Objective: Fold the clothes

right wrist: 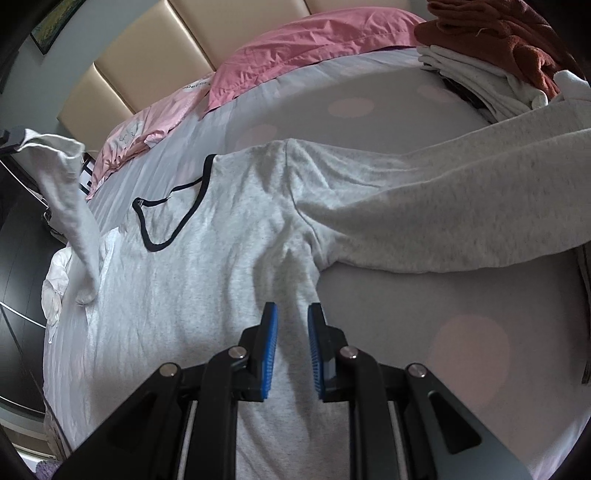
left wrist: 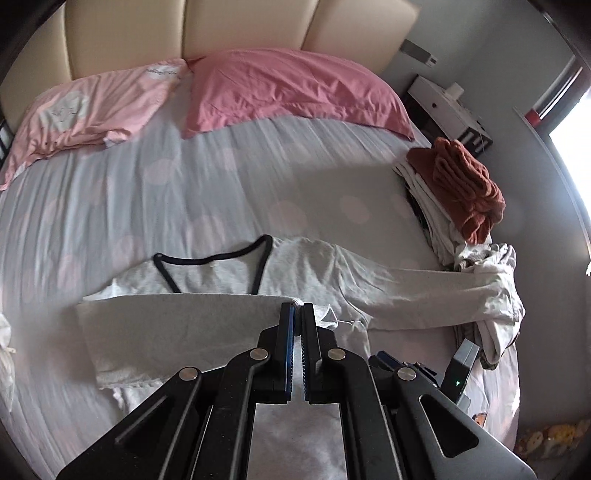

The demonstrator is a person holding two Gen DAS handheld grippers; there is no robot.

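A light grey long-sleeved shirt with a dark-trimmed neckline lies flat on the bed. My left gripper is shut on the cuff of its left sleeve, holding the sleeve lifted across the shirt's body. In the right wrist view that sleeve hangs at the far left. My right gripper is open and empty, low over the shirt's right side below the armpit. The right sleeve stretches out to the right.
Two pink pillows lie against the beige headboard. A stack of folded clothes with a rust-brown item on top sits at the bed's right edge. A white nightstand stands beyond it. White cloth lies at the left edge.
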